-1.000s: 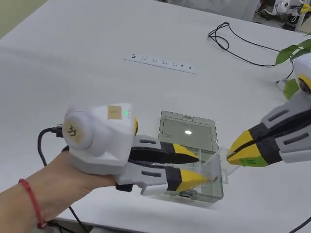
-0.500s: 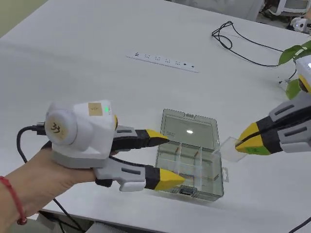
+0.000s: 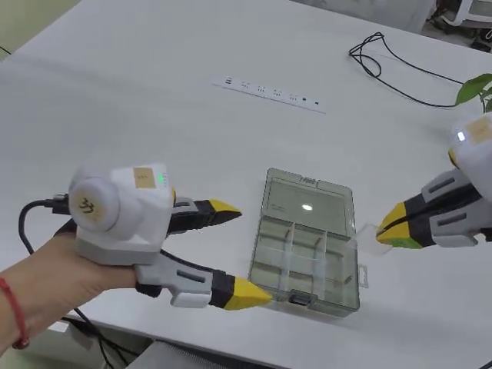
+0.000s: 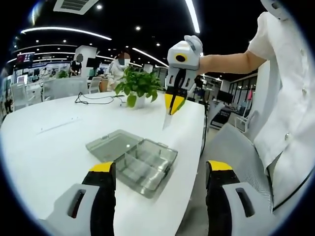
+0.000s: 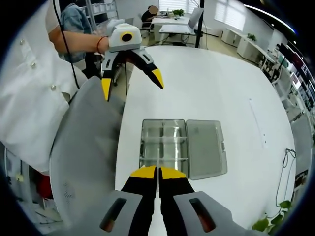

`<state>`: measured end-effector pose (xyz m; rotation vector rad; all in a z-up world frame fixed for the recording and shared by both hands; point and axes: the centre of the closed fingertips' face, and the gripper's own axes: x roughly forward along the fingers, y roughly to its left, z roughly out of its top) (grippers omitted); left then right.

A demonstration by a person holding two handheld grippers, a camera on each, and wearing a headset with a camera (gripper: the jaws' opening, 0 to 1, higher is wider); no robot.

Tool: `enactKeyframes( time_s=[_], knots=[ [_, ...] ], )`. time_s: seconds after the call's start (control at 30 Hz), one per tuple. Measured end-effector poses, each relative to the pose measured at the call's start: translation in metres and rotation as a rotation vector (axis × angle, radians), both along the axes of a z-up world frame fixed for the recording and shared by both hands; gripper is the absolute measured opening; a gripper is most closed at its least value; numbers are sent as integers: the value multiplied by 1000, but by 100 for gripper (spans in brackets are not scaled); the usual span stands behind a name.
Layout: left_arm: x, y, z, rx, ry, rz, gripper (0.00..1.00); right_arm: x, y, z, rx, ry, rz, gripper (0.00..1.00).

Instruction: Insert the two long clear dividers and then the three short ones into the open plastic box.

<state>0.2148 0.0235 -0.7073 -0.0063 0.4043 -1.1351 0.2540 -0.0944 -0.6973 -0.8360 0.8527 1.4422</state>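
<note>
Jaws of our left gripper (image 3: 242, 250) stand spread wide, the yellow tips well apart and nothing between them. They hover just left of the open plastic box (image 3: 330, 304), above the table (image 3: 154, 115) and touching neither. Jaws of our right gripper (image 3: 386, 230) are pressed together on a clear divider (image 3: 367, 233), pinched by one edge. The rest of the piece sticks out past the tips toward the box. In the left gripper view we see it hanging below those tips, raised well off the table. In the head view the divider sits at the right edge of the box, near the seam between the base and the lid (image 3: 307, 196). We cannot tell whether it touches the rim.

The box lies flat near the table's front edge. Its lid is folded open on the far side and lies flat, with a light reflected in it. Thin clear walls already split the base into several compartments, though we cannot tell which of them are loose inserts.

Our left hand (image 3: 54, 277) wraps the left gripper's body from below, with a red band (image 3: 14, 317) at the wrist. Farther back on the table lies a white power strip (image 3: 269, 94), with a looped black cable (image 3: 400, 65) beyond it. Green leaves (image 3: 477, 88) show at the right edge.
</note>
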Motion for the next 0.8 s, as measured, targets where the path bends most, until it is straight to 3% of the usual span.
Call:
enactKeyframes(
  time_s=[0.47,0.6,0.8],
  knots=[
    [-4,5,-21,21,24,15,91,8,1,-45,-63,-17,32,2],
    [-4,6,-21,17,25,20,92,12,-2,-60,-75,-12,39,2],
    [-5,7,-24,19,31,21,94,14,-4,-65,-88,-16,44,2]
  ],
)
